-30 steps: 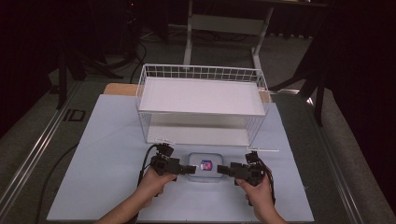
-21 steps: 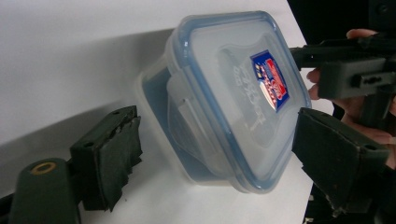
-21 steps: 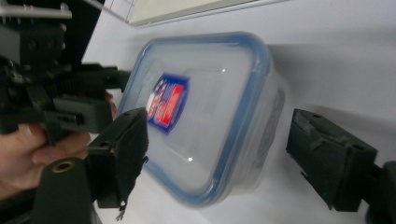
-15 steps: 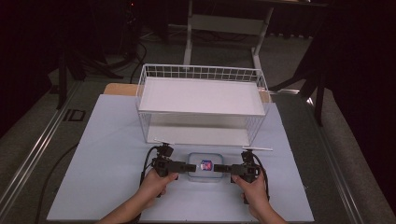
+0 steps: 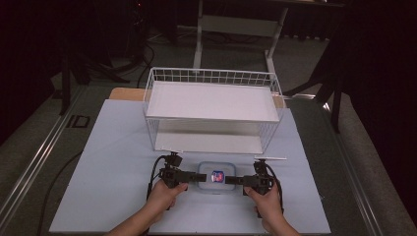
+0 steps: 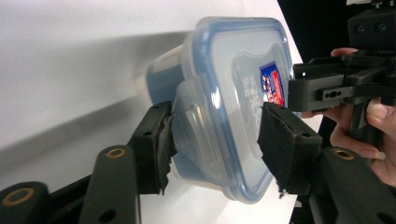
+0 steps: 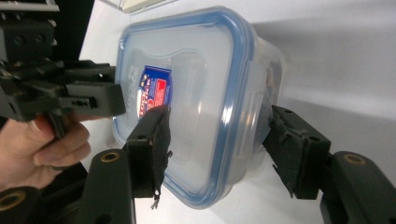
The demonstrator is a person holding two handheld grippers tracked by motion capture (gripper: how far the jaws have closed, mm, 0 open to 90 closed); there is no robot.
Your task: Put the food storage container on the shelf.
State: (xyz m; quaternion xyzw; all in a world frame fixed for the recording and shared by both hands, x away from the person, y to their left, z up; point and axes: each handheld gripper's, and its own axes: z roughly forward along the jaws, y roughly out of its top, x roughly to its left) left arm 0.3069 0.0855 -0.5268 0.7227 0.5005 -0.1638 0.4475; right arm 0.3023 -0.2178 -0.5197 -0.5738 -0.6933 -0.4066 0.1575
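Note:
A clear plastic container (image 5: 215,178) with a blue-rimmed lid and a red and blue sticker lies on the pale table top near the front edge. My left gripper (image 5: 201,177) is at its left end. In the left gripper view the jaws (image 6: 215,144) press on the container (image 6: 233,84), one pad on the lid, the other on the end clip. My right gripper (image 5: 230,180) is at the other end. In the right gripper view it (image 7: 217,149) straddles the container (image 7: 201,70), with a small gap showing at the right pad (image 7: 292,154).
A white wire basket rack (image 5: 211,76) with two shelves stands just behind the container, at mid table. The pale mat (image 5: 108,162) has free room left and right of the hands. A thin white rod (image 5: 273,158) lies by the right gripper.
Both hands have moved inward toward the container, and the jaws now enclose its two ends. The container stays in place.

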